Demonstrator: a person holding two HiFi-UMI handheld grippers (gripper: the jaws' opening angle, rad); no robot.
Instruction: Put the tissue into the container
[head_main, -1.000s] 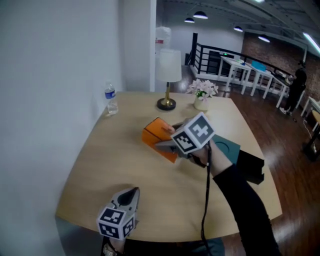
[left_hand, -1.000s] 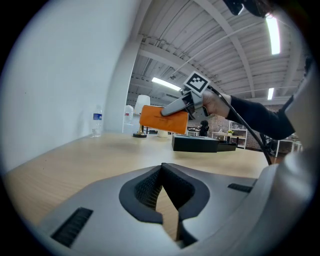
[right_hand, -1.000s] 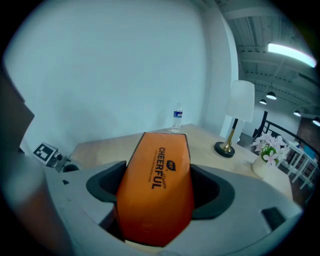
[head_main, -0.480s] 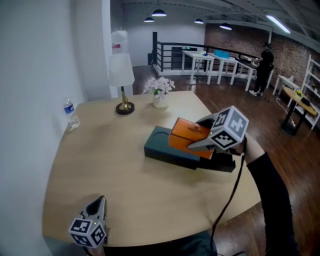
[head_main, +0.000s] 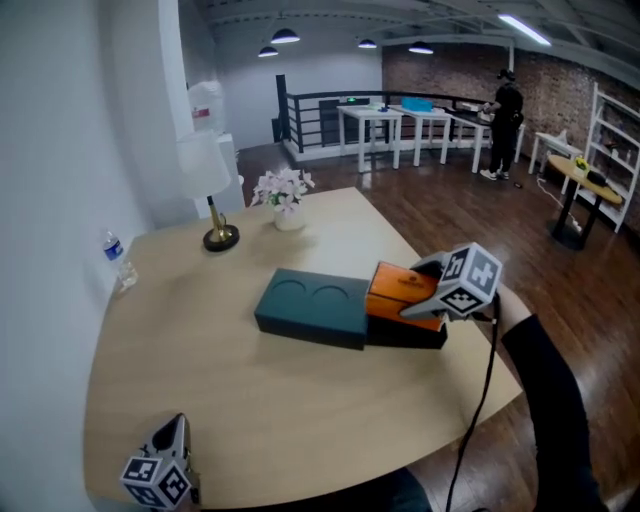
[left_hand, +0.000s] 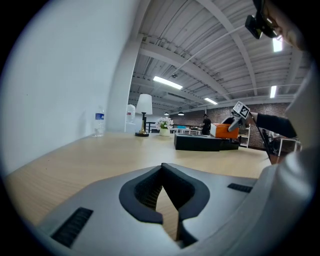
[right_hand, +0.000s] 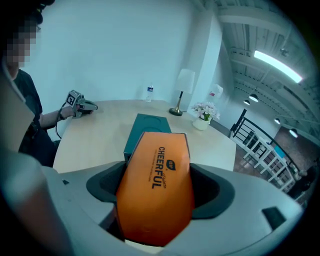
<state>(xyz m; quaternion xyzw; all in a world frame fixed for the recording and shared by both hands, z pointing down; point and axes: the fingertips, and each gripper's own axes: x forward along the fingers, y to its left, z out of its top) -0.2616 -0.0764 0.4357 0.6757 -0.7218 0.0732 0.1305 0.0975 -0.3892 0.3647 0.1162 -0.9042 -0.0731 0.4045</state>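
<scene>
i read the right hand-held gripper (right_hand: 157, 167) clamped on the orange tissue box (head_main: 398, 285) — box held over the black end of the container (head_main: 310, 305), at the desk (head_main: 200, 360) right edge. left hand-held gripper (left_hand: 162, 167) closed, empty.

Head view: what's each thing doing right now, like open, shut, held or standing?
Orange cardboard tissue box: gripped by right gripper, over black container.
Black rectangular container: open.
Dark teal lid: off, flat on wooden table.
Left gripper: shut, empty.
Clear water bottle: upright.
White-shaded lamp: upright.
</scene>
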